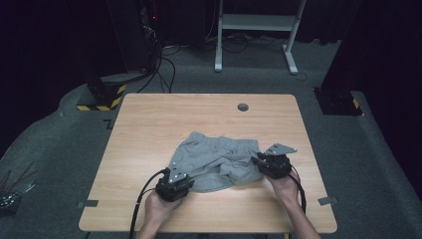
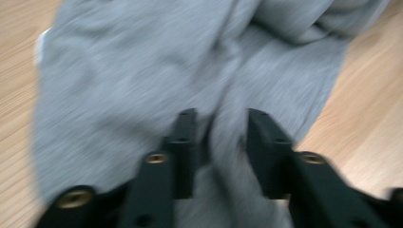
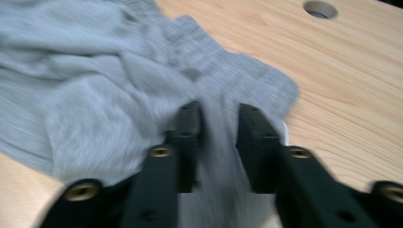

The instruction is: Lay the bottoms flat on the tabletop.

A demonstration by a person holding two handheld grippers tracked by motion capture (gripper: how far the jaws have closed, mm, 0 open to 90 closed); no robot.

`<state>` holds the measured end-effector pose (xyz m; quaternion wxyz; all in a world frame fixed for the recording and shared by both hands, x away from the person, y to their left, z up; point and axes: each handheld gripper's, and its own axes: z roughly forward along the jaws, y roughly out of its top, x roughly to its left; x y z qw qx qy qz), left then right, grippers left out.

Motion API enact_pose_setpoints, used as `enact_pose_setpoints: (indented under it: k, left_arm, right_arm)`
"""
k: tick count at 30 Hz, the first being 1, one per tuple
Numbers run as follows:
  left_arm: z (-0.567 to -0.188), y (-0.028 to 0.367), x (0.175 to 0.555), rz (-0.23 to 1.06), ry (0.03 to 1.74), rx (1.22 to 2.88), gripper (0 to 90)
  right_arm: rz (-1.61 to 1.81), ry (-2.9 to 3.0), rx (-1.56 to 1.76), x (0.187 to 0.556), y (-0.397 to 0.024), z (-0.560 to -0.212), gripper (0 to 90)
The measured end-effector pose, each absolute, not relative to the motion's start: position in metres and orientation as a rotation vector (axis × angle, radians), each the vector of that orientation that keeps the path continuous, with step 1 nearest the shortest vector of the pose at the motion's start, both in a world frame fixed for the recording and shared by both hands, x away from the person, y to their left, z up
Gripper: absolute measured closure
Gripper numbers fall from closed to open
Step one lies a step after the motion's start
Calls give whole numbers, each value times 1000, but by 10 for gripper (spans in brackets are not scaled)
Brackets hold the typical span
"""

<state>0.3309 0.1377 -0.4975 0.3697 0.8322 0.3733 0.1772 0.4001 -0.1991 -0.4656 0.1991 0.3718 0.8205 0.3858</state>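
Left tool [image 2: 219, 128] and right tool [image 3: 218, 123] each clamp a fold of grey shorts [image 1: 219, 162] on the table [image 1: 149, 119]

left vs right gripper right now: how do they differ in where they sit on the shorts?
The left gripper sits at the near-left edge of the grey shorts; the right gripper sits at their right edge, farther up the table. Both have a fold of cloth between their jaws, which are not fully closed.
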Motion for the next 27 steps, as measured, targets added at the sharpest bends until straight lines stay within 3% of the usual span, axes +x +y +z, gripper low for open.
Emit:
enact_pose_setpoints:
  k: [2, 7, 12, 14, 17, 27]
  left_arm:
    - [-498, 124, 333, 446, 926, 2144, 522]
    - [-508, 97, 342, 438, 912, 2187, 474]
    - [-517, 91, 353, 412, 967, 2185, 536]
    - [-516, 92, 353, 414, 944, 2195, 646]
    - [-514, 92, 352, 419, 921, 2229, 844]
    - [-473, 107, 331, 443, 769, 2108, 868]
  right_arm:
    - [1127, 2294, 999, 391, -194, -463, 585]
    - [1171, 2357, 874, 369, -178, -465, 521]
    - [1085, 2495, 841, 368, -160, -492, 477]
    - [1028, 2536, 848, 373, -155, -503, 554]
    - [993, 2554, 851, 379, -155, -507, 821]
    - [1026, 2340, 885, 396, -178, -456, 854]
